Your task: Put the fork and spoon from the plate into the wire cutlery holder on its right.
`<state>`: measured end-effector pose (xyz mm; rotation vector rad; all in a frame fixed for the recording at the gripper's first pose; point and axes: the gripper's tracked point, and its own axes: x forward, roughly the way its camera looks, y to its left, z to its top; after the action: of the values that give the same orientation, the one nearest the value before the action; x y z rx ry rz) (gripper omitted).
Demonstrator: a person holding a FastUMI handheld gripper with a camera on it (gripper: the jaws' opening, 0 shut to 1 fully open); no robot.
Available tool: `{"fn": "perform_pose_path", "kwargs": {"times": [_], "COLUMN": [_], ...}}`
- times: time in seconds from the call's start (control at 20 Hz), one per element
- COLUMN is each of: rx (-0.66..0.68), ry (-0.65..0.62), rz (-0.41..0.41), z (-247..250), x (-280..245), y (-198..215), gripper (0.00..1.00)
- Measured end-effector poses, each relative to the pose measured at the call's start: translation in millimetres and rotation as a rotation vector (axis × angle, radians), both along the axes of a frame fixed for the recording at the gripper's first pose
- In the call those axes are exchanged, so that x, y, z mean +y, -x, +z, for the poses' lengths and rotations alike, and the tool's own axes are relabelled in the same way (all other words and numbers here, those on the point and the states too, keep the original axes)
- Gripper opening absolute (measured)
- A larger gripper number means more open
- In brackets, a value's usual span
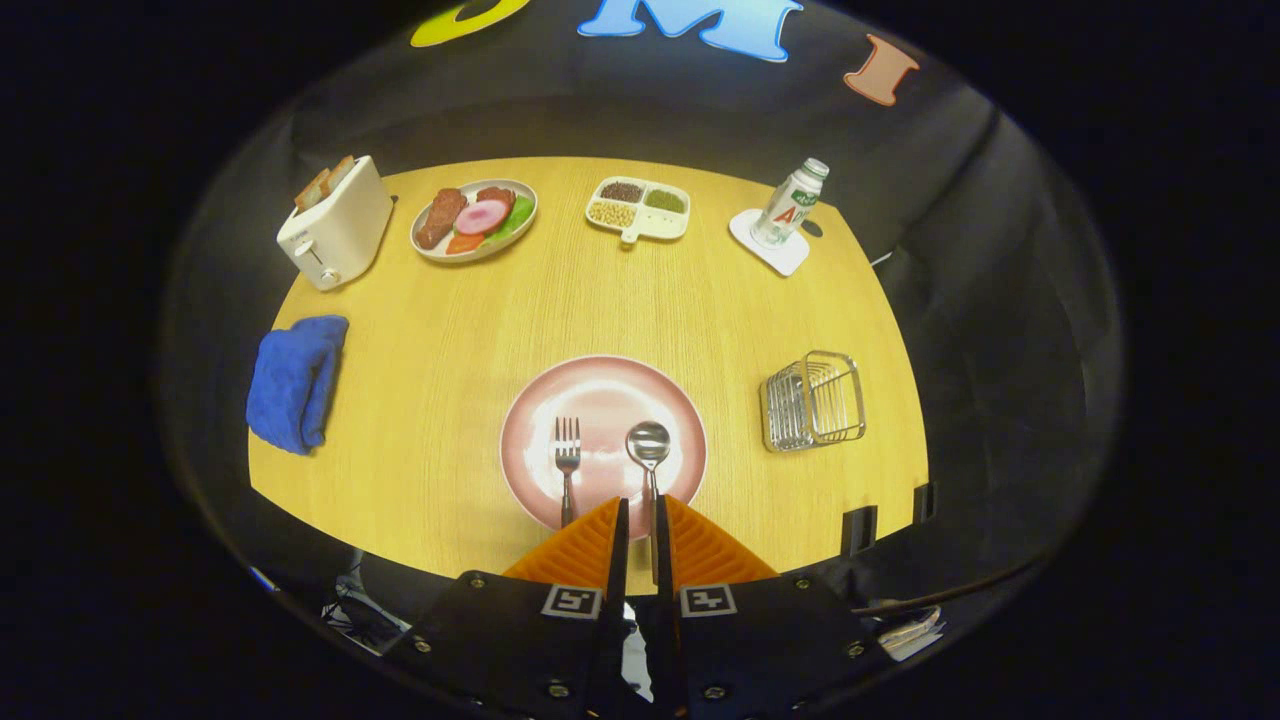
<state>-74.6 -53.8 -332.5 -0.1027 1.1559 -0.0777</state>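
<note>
Tool over the plate's near edge, fork and spoon both on the plate.

The tool (640, 515) hangs low over the bench (450, 330), its fingers nearly pressed together with a thin gap, and the spoon (649, 452) handle runs into that gap; whether they grip it, I cannot tell. The fork (567, 468) lies just left of the spoon, tines pointing away, on the pink plate (603, 385). To the plate's right stands the wire holder (812, 400), well apart. Far side: a toaster (335, 225) with bread, a food plate (475, 218), a divided tray (638, 208), and a bottle (790, 202) on a coaster (768, 243), its label showing a red letter too small to read. A blue cloth (295, 382) lies left.
</note>
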Motion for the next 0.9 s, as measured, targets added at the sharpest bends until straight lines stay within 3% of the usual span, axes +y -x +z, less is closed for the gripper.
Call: {"fn": "perform_pose_path", "kwargs": {"times": [0.25, 0.9], "rx": [0.125, 0.258], "ry": [0.019, 0.014], "rz": [-0.006, -0.017], "z": [-40, -94], "x": [-12, -26], "y": [21, 46], "gripper": [0.15, 0.16]}}
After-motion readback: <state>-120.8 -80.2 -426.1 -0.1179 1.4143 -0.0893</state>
